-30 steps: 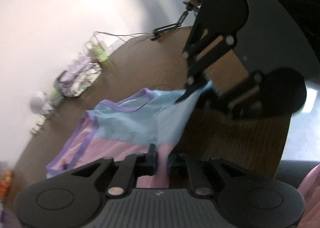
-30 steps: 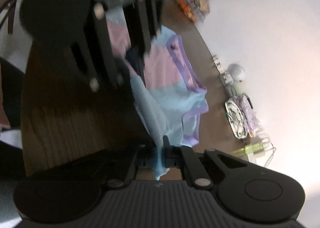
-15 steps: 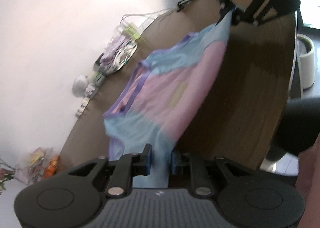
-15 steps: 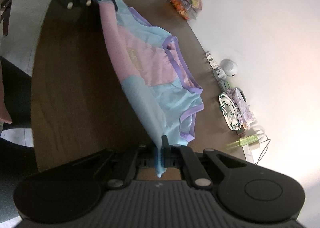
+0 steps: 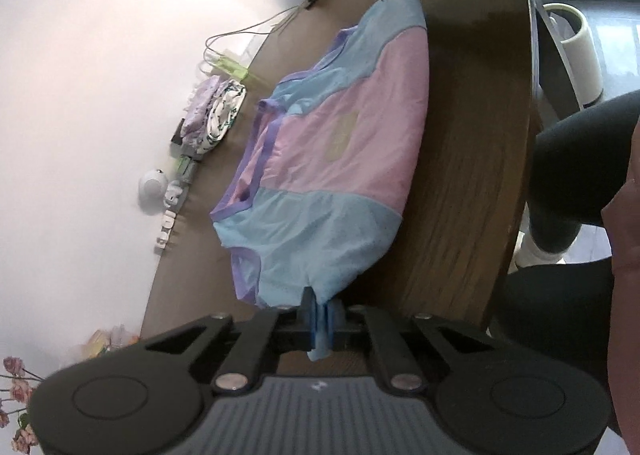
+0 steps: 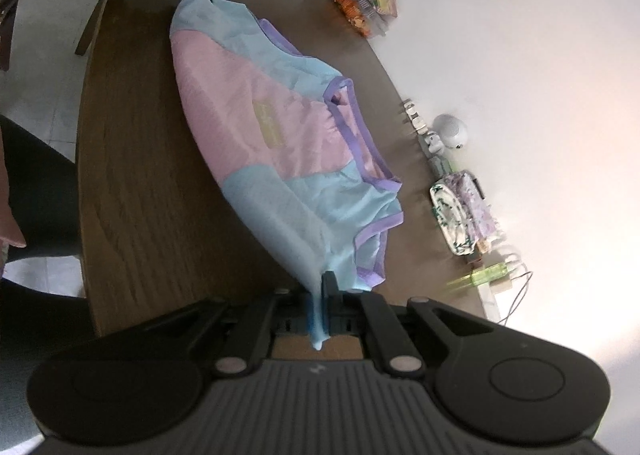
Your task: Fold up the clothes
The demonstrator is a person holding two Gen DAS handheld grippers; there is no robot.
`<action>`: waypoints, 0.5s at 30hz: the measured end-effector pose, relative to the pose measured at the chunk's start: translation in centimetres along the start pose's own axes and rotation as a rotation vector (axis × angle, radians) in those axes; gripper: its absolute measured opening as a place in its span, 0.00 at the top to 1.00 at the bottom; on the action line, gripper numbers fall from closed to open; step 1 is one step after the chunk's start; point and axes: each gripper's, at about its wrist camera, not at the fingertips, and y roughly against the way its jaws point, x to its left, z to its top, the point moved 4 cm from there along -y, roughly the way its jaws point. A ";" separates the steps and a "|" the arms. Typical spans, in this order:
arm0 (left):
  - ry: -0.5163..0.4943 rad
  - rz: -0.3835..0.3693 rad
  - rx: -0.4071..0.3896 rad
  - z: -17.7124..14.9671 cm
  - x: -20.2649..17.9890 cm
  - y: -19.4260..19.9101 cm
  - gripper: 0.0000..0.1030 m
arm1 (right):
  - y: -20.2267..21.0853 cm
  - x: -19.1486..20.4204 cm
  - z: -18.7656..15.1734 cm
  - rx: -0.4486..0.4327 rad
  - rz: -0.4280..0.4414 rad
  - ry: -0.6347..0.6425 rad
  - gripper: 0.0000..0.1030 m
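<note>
Pink-and-blue shirt (image 5: pixel 344 159) is stretched above the worktop (image 5: pixel 472 175), one corner clamped in each hand-held gripper: left (image 5: pixel 320 315), right (image 6: pixel 320 305). Judged spreading or mid-fold; even tension is needed.

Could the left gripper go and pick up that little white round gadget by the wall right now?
Probably not as things stand: the left gripper is shut on a corner of the shirt, stretched between it and the right gripper. It would have to release before reaching the white gadget.
</note>
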 end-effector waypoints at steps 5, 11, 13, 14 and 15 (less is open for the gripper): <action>0.018 -0.067 0.006 0.0 1.2 -0.6 0.99 | 0.7 -0.2 0.5 0.029 0.048 0.028 0.97; -0.047 -0.185 0.001 0.6 3.8 1.9 1.00 | 3.3 -3.3 1.9 0.010 0.212 0.010 0.98; -0.056 -0.210 -0.004 1.1 5.5 2.5 1.00 | 4.2 -4.3 2.4 0.003 0.266 0.004 0.98; -0.052 -0.217 -0.008 1.4 6.4 2.6 1.00 | 4.6 -4.9 2.6 0.000 0.294 0.001 0.98; -0.048 -0.223 -0.012 1.7 7.2 2.6 1.00 | 5.1 -5.4 2.9 -0.003 0.321 -0.002 0.99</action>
